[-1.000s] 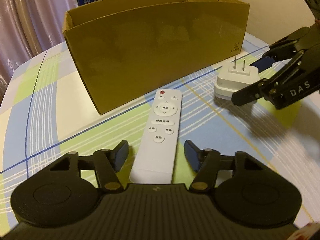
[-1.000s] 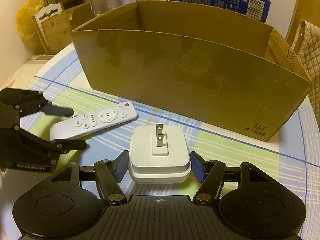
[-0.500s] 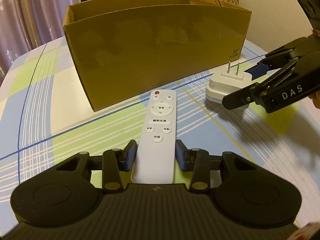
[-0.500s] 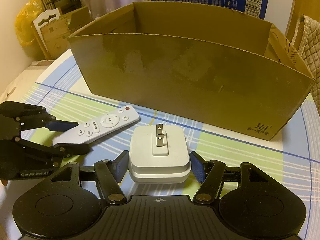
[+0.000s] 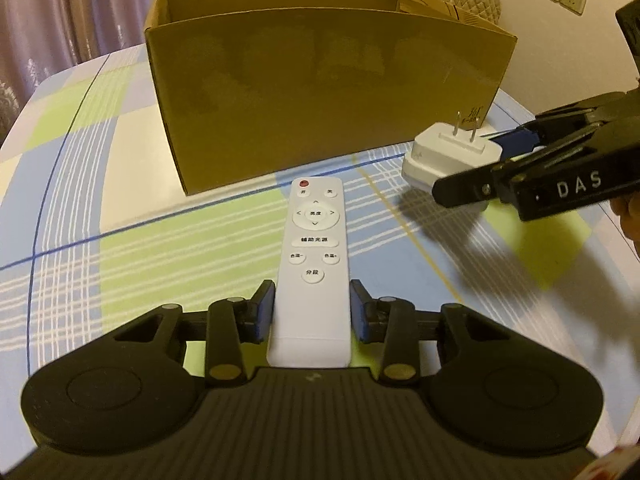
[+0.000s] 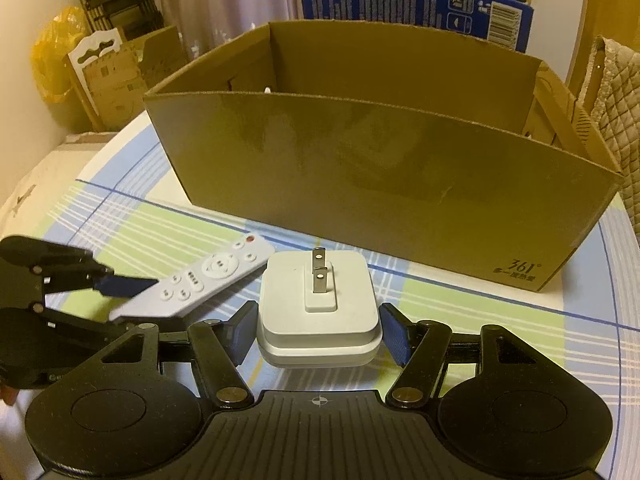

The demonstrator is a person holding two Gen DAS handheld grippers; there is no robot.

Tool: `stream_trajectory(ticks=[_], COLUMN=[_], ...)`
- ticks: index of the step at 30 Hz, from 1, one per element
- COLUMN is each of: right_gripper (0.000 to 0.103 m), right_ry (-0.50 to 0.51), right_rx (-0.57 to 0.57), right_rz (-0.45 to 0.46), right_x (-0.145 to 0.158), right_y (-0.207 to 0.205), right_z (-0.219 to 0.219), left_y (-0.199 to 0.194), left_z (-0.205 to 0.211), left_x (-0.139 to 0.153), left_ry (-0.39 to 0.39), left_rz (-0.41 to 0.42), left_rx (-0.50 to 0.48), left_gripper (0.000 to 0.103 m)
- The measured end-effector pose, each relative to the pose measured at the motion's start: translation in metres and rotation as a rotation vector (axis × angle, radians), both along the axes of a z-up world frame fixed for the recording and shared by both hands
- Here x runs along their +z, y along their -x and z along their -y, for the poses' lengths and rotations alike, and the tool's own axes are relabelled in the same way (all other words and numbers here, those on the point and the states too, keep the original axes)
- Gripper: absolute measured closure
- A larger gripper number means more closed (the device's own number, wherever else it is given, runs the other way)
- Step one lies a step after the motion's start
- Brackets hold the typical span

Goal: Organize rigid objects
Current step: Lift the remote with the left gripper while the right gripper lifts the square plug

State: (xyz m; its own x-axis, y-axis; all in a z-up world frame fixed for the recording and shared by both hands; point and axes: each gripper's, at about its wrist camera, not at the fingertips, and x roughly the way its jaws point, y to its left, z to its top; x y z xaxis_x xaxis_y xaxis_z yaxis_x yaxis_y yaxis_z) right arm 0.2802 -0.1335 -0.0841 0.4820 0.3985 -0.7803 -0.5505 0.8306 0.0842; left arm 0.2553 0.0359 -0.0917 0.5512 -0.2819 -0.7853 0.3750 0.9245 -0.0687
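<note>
Two grippers low over checked counter (image 5: 132, 264). Left gripper (image 5: 312, 308) fingers just closing, pads clamped on near end of white remote (image 5: 314, 248), frame centre. Right gripper (image 6: 318, 330) fingers spread, flanking white plug adapter (image 6: 318, 300), prongs up, gap each side. Cardboard box (image 6: 380, 168) behind both.

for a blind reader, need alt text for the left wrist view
The left tongs have just been closing on the near end of a white remote, which lies between their pads on a checked tablecloth. Behind stands an open cardboard box; at right, the other tongs straddle a white plug adapter.
</note>
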Motion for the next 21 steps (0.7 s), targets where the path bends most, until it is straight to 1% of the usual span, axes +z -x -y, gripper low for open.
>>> stream_trajectory(ticks=[5, 10, 15, 21], right_gripper=[0.041, 0.041, 0.041, 0.041], right_ry=[-0.013, -0.012, -0.024, -0.055], right_rx=[-0.009, -0.015, -0.044, -0.079], right_rz=[0.009, 0.025, 0.028, 0.041], right_x=[0.008, 0.015, 0.020, 0.029], right_y=[0.007, 0.016, 0.023, 0.028], right_z=[0.001, 0.007, 0.020, 0.030], left_y=[0.012, 0.021, 0.025, 0.034], left_z=[0.002, 0.008, 0.015, 0.016], left_x=[0.010, 0.024, 0.029, 0.038], left_ry=[0.024, 0.037, 0.035, 0.060], left_rz=[0.008, 0.037, 0.036, 0.054], left_rx=[0.001, -0.004, -0.004, 0.006], left_gripper=[0.070, 0.070, 0.070, 0.070])
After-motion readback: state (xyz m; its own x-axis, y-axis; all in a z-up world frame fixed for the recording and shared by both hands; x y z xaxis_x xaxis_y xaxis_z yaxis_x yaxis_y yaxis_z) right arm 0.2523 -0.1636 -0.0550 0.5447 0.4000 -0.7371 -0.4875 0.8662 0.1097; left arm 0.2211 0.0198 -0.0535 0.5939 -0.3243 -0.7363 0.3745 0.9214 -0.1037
